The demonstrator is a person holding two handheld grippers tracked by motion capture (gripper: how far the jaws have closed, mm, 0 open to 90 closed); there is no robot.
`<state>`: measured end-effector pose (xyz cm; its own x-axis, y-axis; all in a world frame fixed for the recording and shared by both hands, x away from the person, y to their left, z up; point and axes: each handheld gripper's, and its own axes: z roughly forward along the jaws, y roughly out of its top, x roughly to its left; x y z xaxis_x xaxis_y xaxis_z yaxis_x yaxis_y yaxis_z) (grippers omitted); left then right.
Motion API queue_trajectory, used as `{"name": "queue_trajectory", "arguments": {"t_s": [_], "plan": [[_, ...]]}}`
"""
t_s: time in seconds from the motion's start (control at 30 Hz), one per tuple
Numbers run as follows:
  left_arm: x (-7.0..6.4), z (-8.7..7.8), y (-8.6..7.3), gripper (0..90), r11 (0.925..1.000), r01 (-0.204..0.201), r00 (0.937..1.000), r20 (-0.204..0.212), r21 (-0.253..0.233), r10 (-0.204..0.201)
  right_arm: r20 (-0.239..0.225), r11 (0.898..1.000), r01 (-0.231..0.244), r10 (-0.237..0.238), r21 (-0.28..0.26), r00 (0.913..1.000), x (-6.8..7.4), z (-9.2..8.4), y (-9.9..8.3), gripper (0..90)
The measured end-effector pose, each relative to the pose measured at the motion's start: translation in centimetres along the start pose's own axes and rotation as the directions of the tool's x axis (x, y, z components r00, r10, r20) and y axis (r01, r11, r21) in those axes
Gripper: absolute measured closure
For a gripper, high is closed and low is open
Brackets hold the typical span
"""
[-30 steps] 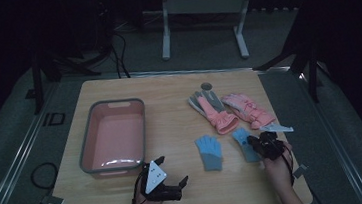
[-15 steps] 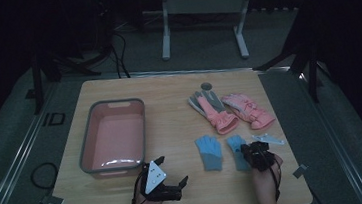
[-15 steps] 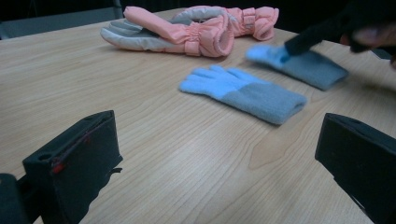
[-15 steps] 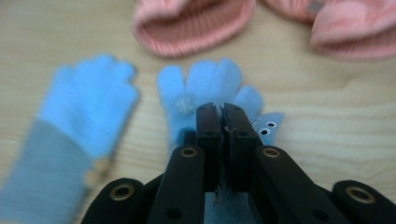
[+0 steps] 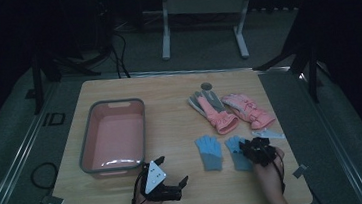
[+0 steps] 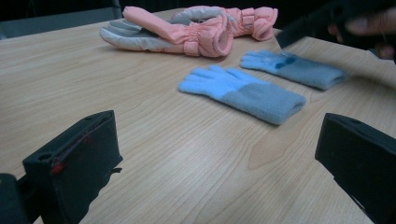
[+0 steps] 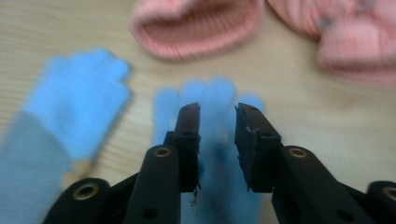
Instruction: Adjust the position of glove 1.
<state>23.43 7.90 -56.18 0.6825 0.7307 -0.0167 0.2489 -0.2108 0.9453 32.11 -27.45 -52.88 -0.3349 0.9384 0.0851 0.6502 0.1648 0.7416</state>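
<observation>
The right hand-held gripper (image 5: 258, 151), jaws just opening and parted over the soft, limp, light blue glove (image 5: 236, 153) at 5 o'clock on the surface (image 5: 169, 108), should pinch its cuff.

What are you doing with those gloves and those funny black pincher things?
A person holds a gripper in each hand at a wooden table. The right gripper is over one blue glove; its jaws have just been opening, with a small gap and nothing pinched between them. The other blue glove lies beside it. The left gripper rests open near a pink tub. Two pink gloves lie farther back.
</observation>
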Motion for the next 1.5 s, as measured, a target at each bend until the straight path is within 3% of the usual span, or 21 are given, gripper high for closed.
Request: {"name": "queue_trajectory", "arguments": {"t_s": [0.07, 0.13, 0.17, 0.3, 0.4, 0.47, 0.63, 0.7, 0.8, 0.87, 0.93, 1.0, 1.03, 1.13, 1.37, 1.5], "plan": [[0.0, 0.0, 0.0, 0.0, 1.0, -0.001, 1.0, -0.001, 0.001, 0.001, -0.025, 0.999, 0.045, -0.045, 0.007, 0.9987, -0.8, -0.3, 0.9, 68.1], [0.0, 0.0, 0.0, 0.0, 1.0, 0.0, 1.0, -0.001, 0.003, 0.0, -0.129, 0.995, 0.096, -0.093, 0.019, 0.9872, -1.6, -0.7, 1.5, 66.3], [0.0, 0.0, 0.0, 0.0, 1.0, 0.001, 1.0, -0.001, 0.002, -0.001, -0.151, 0.992, 0.121, -0.116, 0.025, 0.9818, -1.9, -0.9, 1.6, 66.0], [0.0, 0.0, 0.0, 0.0, 1.0, 0.001, 1.0, -0.003, 0.003, -0.001, -0.19, 0.977, 0.203, -0.188, 0.061, 0.9636, -2.3, -0.8, 0.8, 62.9], [-0.1, 0.0, 0.0, 0.0, 1.0, -0.002, 1.0, -0.006, 0.001, 0.002, -0.22, 0.97, 0.237, -0.218, 0.062, 0.9507, -2.3, -0.6, -0.4, 62.9], [-0.1, 0.0, 0.0, 0.0, 1.0, -0.003, 1.0, -0.007, 0.001, 0.003, -0.221, 0.964, 0.257, -0.236, 0.071, 0.9464, -2.1, -0.3, -1.4, 62.6], [-0.1, 0.0, 0.0, 0.0, 1.0, -0.009, 0.9999, -0.008, 0.004, 0.009, -0.209, 0.961, 0.27, -0.254, 0.053, 0.9444, -2.1, 0.1, -2.2, 62.4], [-0.2, 0.1, 0.0, 0.0, 0.9999, -0.012, 0.9999, -0.01, 0.008, 0.012, -0.204, 0.963, 0.262, -0.247, 0.054, 0.9474, -2.0, 0.1, -2.4, 66.8], [-0.2, 0.1, 0.0, 0.0, 0.9999, -0.012, 0.9999, -0.008, 0.008, 0.012, -0.172, 0.954, 0.295, -0.282, 0.056, 0.944, -1.6, 0.1, -2.4, 72.9], [-0.1, 0.1, 0.0, 0.0, 0.9999, -0.01, 0.9999, -0.007, 0.008, 0.01, -0.164, 0.955, 0.29, -0.277, 0.062, 0.9469, -1.4, 0.1, -2.4, 81.7], [-0.2, 0.1, 0.0, 0.0, 0.9999, -0.012, 0.9999, -0.007, 0.007, 0.012, -0.15, 0.959, 0.273, -0.26, 0.078, 0.9539, -1.3, 0.1, -2.2, 84.8], [-0.2, 0.0, 0.0, 0.0, 0.9999, -0.012, 0.9999, -0.007, 0.006, 0.012, -0.138, 0.972, 0.215, -0.201, 0.099, 0.9699, -1.2, 0.0, -1.8, 86.0], [-0.1, 0.0, 0.0, 0.0, 0.9999, -0.011, 0.9999, -0.007, 0.005, 0.011, -0.141, 0.982, 0.178, -0.167, 0.066, 0.9758, -1.0, -0.8, -1.1, 86.3], [-0.1, 0.0, 0.0, 0.0, 0.9999, -0.008, 0.9999, -0.006, 0.006, 0.008, -0.132, 0.988, 0.157, -0.157, -0.008, 0.9788, -0.2, -2.7, 1.0, 86.3], [-0.1, 0.1, 0.0, 0.0, 0.9999, -0.013, 0.9999, -0.009, 0.008, 0.014, -0.114, 0.977, 0.203, -0.21, -0.071, 0.971, 1.8, -4.8, 4.8, 86.2], [-0.1, 0.0, 0.0, 0.0, 0.9999, -0.009, 0.9999, -0.005, 0.004, 0.009, -0.15, 0.972, 0.216, -0.228, -0.087, 0.962, 3.3, -5.1, 6.6, 86.3]]}}
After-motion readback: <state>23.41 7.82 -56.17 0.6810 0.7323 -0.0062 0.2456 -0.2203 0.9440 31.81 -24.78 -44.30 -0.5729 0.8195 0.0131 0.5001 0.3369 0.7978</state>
